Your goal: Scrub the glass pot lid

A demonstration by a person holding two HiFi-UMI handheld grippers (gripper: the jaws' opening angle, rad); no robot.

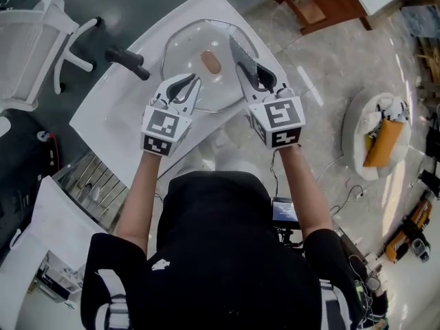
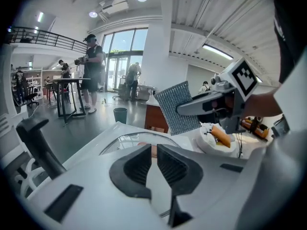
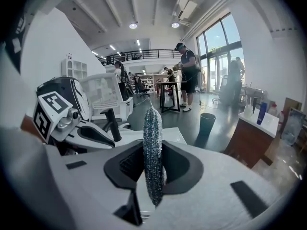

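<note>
Black shirt [image 1: 227, 253] of the person fills the foreground, with both forearms reaching forward. Left gripper [image 1: 185, 84]: jaws closed together with nothing between them, positioned at the near-left rim of the glass pot lid [image 1: 196, 40]; whether it touches the lid cannot be determined. Right gripper [image 1: 260, 81]: jaws clamped on a grey scouring pad [image 1: 242, 57], which stands on edge and projects over the lid's right side. The lid lies on the white table [image 1: 113, 119], its brownish knob [image 1: 211, 62] between the two grippers. Beyond the table's left edge are a white chair [image 1: 27, 33] and a black armrest [image 1: 127, 62].
</note>
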